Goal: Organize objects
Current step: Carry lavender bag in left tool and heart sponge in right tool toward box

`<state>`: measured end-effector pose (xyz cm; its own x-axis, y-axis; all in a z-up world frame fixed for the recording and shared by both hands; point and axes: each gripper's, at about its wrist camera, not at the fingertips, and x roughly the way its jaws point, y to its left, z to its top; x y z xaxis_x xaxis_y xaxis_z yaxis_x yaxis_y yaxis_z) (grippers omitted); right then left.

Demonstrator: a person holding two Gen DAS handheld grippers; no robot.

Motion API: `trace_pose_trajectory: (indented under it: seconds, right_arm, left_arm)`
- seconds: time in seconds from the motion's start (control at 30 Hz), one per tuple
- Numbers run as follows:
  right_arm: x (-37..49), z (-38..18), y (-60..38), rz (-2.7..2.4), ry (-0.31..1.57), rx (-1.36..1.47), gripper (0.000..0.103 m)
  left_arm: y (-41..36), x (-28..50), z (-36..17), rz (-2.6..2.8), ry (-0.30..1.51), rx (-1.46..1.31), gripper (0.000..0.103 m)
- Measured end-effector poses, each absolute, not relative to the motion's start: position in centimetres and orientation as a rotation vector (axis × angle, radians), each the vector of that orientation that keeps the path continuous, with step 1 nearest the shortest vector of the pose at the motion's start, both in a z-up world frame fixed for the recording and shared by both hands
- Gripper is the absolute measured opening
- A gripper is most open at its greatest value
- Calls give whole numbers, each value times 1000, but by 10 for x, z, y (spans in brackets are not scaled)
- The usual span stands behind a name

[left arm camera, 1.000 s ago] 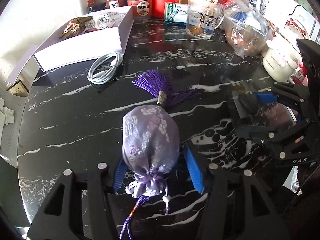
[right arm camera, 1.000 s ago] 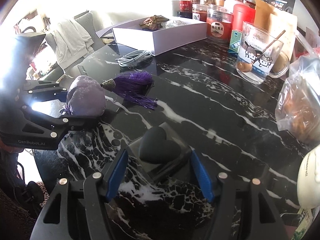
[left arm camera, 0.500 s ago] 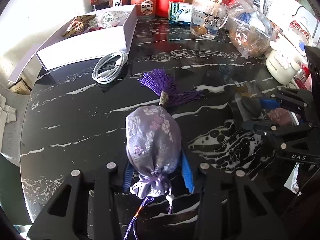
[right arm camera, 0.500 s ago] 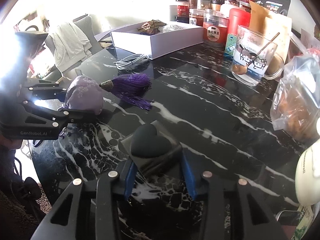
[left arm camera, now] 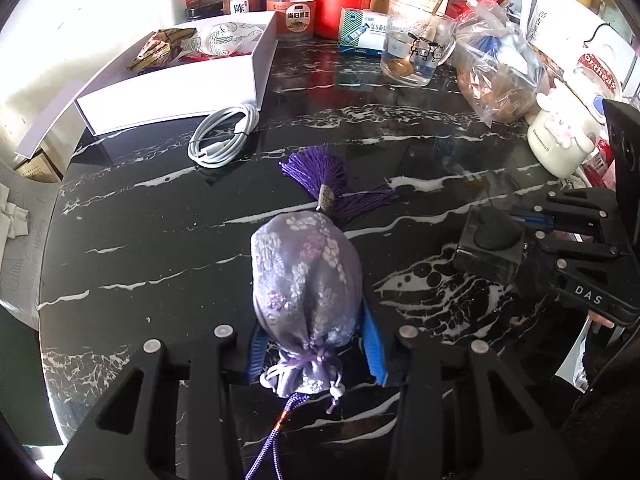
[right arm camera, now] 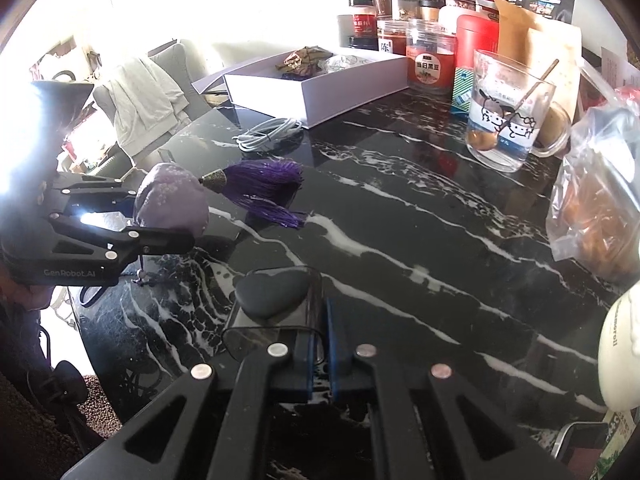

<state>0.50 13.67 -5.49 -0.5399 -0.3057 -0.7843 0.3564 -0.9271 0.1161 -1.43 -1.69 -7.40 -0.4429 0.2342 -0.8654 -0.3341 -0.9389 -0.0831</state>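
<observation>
The lavender brocade sachet (left arm camera: 306, 280) lies on the black marble table (left arm camera: 160, 240), its gathered neck pinched between the left gripper (left arm camera: 314, 354)'s blue pads; soft and light, it is best held there (tassel (left arm camera: 316, 176) trailing). The right gripper (right arm camera: 319, 346) is clenched on the edge of a clear-cased heart-shaped black sponge (right arm camera: 272, 290), slippery and light.

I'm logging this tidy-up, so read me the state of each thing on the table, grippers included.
Left gripper: shut on the pouch.
Pouch: tied shut, lying on the table, tassel spread out.
Right gripper: shut on the clear case.
Clear case: pinched at its edge, black heart inside.
White box: open, items inside.
Cable: coiled, beside the box.
Glass mug: upright, spoon inside.
</observation>
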Motion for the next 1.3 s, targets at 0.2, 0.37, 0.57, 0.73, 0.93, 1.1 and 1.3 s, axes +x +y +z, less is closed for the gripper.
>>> trace_pose_trajectory:
  seconds: [0.2, 0.37, 0.57, 0.73, 0.93, 1.1, 1.3]
  right_arm:
    - [4, -53, 136, -2461, 61, 1229, 4]
    - [4, -52, 137, -2453, 41, 1229, 4]
    - [5, -45, 139, -2457, 27, 1208, 4]
    - [4, -37, 140, -2461, 37, 1199, 4]
    - [1, -27, 132, -2448, 73, 1169, 4]
    - [-3, -16, 118, -2415, 117, 1122, 4]
    - [-7, 0, 99, -2375, 173, 1062, 4]
  left_arm:
    - [-19, -13, -72, 2423, 138, -1428, 38]
    - [-21, -13, -67, 2428, 126, -1422, 38]
    - [-20, -12, -54, 2436, 123, -1384, 38]
    - [-22, -12, -44, 2456, 133, -1372, 38]
    - [-30, -9, -33, 2490, 136, -1366, 38]
    - [-42, -4, -19, 2540, 129, -1356, 38]
    - [-54, 0, 0, 2602, 124, -1346, 38]
